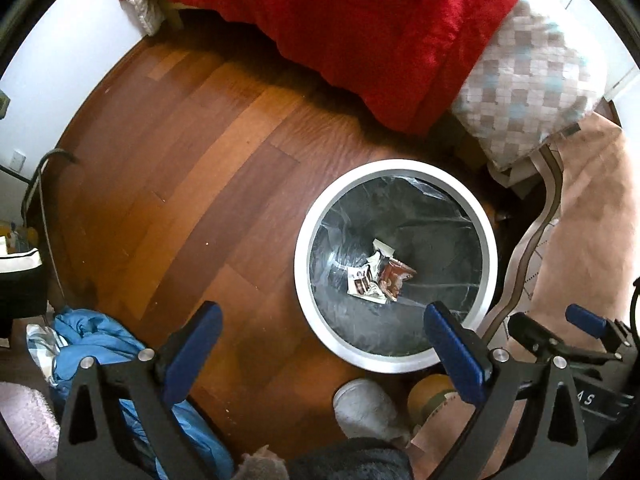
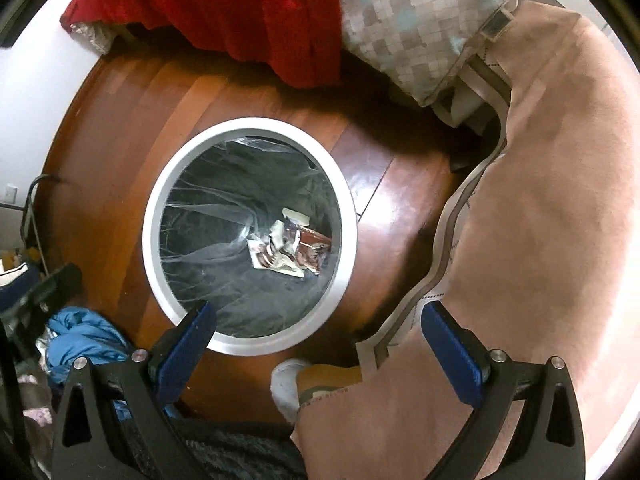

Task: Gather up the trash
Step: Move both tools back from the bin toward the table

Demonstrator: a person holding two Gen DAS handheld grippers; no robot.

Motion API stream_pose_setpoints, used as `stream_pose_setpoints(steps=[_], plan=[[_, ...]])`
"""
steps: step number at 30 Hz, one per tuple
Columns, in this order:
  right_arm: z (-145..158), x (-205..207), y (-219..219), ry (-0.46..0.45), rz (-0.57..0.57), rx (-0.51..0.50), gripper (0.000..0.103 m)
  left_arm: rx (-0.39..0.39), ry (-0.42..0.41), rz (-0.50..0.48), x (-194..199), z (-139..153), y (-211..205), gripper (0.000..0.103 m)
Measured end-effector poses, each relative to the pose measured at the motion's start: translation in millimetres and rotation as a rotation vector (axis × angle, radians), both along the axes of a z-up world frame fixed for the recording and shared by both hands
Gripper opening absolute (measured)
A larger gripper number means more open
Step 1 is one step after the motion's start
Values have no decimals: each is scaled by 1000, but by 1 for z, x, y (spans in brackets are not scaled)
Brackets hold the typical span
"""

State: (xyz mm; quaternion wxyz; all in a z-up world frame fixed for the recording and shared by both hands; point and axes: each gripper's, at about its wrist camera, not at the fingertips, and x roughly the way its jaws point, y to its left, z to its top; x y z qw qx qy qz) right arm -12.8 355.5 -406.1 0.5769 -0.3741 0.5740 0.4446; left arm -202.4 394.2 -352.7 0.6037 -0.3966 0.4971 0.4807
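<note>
Left wrist view — crumpled brown-and-silver wrappers (image 1: 376, 276) lie in our round white-rimmed, black-lined bin (image 1: 394, 360); left gripper (image 1: 320, 332) and right gripper (image 2: 316, 332) gape, released — we scan next.

**Bedding and clothes around the wooden floor**

A red blanket (image 1: 340, 28) hangs over the bed's edge onto the wooden floor (image 1: 192, 168). Beside it lies a checked pillow (image 1: 532, 80) in grey, brown and pale blue. A pink blanket (image 2: 552, 200) with a striped border drapes down to the floor. Crumpled blue cloth (image 1: 96, 344) sits at the floor's near left corner, by the white wall (image 1: 60, 64). A white sock (image 1: 364, 408) rests on the floor's near edge.
</note>
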Motion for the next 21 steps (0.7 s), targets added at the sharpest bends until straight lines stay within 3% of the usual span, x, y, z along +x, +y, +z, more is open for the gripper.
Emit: stream_pose_setpoints(steps=[9,21], plan=[[45,-6,-19,3,0,75,103,91,1,-22,-1,47,-29,103],[146,-13,-75,33,-2,263,103,227,-46,-53,-3,132,-83,103]])
